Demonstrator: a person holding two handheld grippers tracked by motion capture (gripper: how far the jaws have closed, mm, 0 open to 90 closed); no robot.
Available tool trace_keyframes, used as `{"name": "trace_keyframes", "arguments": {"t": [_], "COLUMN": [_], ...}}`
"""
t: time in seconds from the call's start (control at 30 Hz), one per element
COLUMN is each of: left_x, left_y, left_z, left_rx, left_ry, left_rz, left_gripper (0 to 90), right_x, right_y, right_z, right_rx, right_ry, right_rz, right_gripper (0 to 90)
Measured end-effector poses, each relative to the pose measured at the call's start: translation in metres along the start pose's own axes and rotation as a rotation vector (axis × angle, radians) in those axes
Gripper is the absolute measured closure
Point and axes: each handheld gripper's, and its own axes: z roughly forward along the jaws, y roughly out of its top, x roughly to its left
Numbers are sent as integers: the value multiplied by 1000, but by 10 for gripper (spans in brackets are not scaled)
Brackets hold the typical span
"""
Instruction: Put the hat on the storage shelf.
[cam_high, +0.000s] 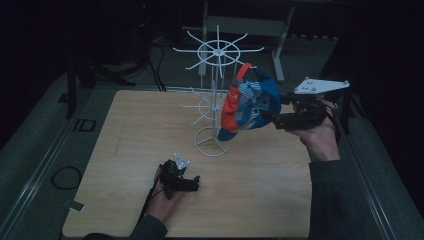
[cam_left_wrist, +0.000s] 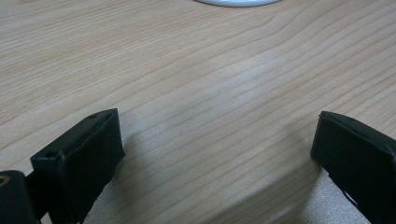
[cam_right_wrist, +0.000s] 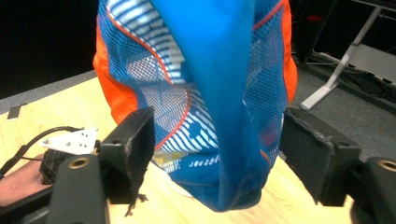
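Wooden table (cam_high: 125, 165), dim room. White wire rack (cam_high: 216, 95) stands upright at the middle-back of the table: round ring base, thin post, spoke hooks at the top and lower down.

Blue and orange cap (cam_high: 248, 104) is up in the air, right of the rack's post and partly in front of it, above the table. Its orange strap (cam_high: 242, 71) loops up near a top spoke; cannot tell if it is hooked on. Mesh panels and a striped lining show in the right gripper view, where the cap (cam_right_wrist: 205, 93) hangs open side toward the camera, nothing seen inside it.

Right gripper (cam_high: 267, 116) is raised at the right side of the table, pointing left at the cap, held by the right hand (cam_high: 320, 137). In its own view the right gripper (cam_right_wrist: 217, 144) has jaws set wide, the cap's blue brim hanging between them and touching neither jaw as far as can be seen. Not gripping it.

Left gripper (cam_high: 192, 182) is low on the front middle of the table, in the left hand (cam_high: 162, 200), well apart from the cap. In its own view the left gripper (cam_left_wrist: 217, 149) is spread wide, just bare wood between the jaws, the rack's base (cam_left_wrist: 238, 2) ahead at the top edge.
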Motion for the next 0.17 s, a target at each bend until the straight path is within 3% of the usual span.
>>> {"name": "trace_keyframes", "arguments": {"t": [0.17], "left_x": [0], "left_y": [0], "left_z": [0], "left_rx": [-2], "left_ry": [0], "left_rz": [-2], "left_gripper": [26], "right_x": [-1], "right_y": [-5], "right_z": [0], "right_rx": [1], "right_ry": [-3], "right_rz": [10], "right_gripper": [228]}}
